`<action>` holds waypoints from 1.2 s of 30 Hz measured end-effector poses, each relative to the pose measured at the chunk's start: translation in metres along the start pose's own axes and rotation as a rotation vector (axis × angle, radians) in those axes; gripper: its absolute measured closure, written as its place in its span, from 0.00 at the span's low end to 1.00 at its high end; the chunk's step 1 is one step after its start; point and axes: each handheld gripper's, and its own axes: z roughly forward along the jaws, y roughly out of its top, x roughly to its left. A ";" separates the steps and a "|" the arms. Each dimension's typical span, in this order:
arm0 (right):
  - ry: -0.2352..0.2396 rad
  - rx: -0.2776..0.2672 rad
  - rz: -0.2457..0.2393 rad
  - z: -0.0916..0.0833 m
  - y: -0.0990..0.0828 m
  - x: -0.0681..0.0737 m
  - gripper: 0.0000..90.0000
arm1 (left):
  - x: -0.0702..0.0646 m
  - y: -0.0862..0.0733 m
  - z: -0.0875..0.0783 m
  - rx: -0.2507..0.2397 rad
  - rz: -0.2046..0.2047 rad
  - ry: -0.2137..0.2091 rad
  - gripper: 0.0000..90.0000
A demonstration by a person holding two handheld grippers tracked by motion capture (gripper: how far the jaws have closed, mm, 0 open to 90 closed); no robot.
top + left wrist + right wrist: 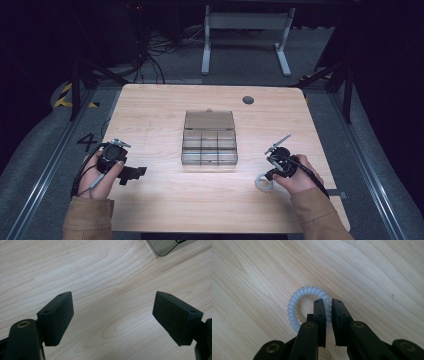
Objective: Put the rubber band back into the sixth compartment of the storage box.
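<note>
Two grippers sit low over a pale wooden table, one in each of the person's hands. The left gripper is held near the table's left edge, its black jaws spread wide apart with only bare wood grain between them; a corner of a clear plastic box peeks in at the top of the left gripper view. From the high view, the left hand wraps the tool's body and a tan sleeve comes in from the bottom.

The right gripper is down at the table's right front, and its jaws are pinched together on one side of a pale blue spiral hair tie, the coil squeezed in the narrow gap between them. The rest of the ring lies out to the left of the jaws, against the wood. In the high view the hair tie shows just left of the right hand.

Between the two hands, at the table's centre, the compartment box stands with its lid folded back flat behind it. Its divided cells look see-through; whether anything lies in them I cannot tell.
</note>
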 end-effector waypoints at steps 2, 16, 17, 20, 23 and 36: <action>-0.002 0.000 0.001 -0.003 0.002 0.001 0.92 | 0.000 0.000 0.000 0.003 0.000 -0.001 0.20; -0.014 0.004 -0.026 -0.029 0.014 -0.001 0.92 | 0.001 -0.001 0.000 0.005 0.002 0.002 0.20; -0.013 0.003 -0.024 -0.030 0.014 -0.002 0.92 | 0.001 -0.001 0.001 0.006 0.002 0.000 0.20; -0.017 -0.008 -0.023 -0.033 0.014 -0.004 0.92 | 0.001 -0.001 0.000 0.006 0.001 0.003 0.20; -0.012 -0.015 -0.022 -0.037 0.016 -0.004 0.92 | 0.001 -0.001 0.001 0.008 0.001 -0.003 0.20; -0.018 -0.023 -0.038 -0.047 0.026 -0.010 0.92 | 0.001 -0.003 0.000 0.010 -0.002 -0.002 0.20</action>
